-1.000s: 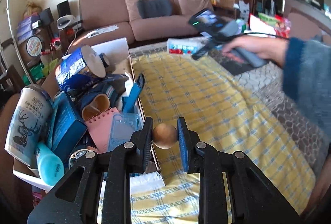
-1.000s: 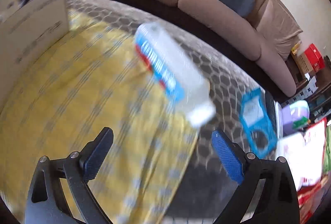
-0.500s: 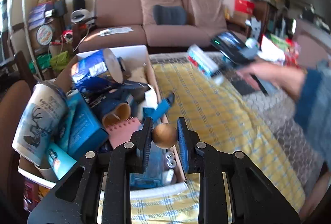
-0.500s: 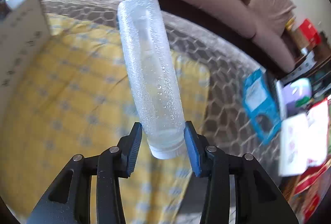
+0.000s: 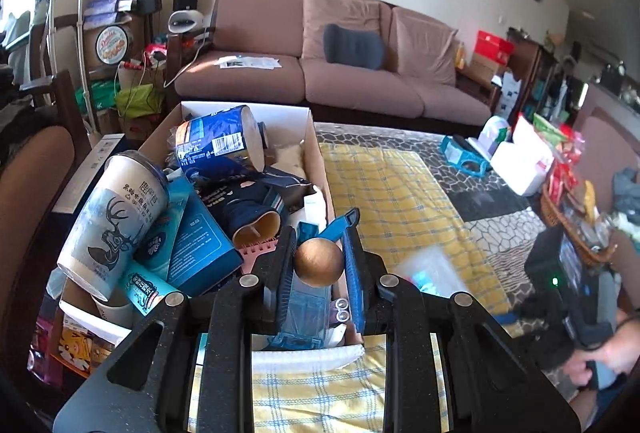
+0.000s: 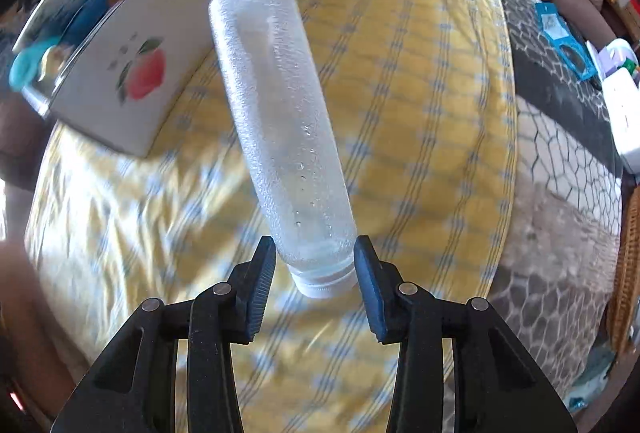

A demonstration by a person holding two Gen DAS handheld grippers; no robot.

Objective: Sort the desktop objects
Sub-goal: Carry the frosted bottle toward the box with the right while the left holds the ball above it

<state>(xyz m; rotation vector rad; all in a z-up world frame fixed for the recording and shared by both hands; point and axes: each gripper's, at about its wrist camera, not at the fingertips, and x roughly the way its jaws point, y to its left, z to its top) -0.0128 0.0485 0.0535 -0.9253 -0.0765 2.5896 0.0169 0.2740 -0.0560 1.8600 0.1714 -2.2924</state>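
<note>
My left gripper is shut on a small wooden ball and hovers over the near end of an open cardboard box. Inside the box are a deer-print cup, a blue can, blue cartons and a pink notebook. My right gripper points steeply down and is shut on the cap end of a clear, droplet-covered plastic bottle. The bottle hangs above the yellow plaid cloth, beside the box's white wall. In the left wrist view the bottle is a blur.
A blue package and a white box lie on the patterned cover at the far right, next to a wicker basket. A brown sofa stands behind the table. A chair back sits left of the box.
The right gripper closed on the bottle, lifted it off the cloth and swung it from the far side toward the near part of the table. The left gripper rose over the box with the ball.
</note>
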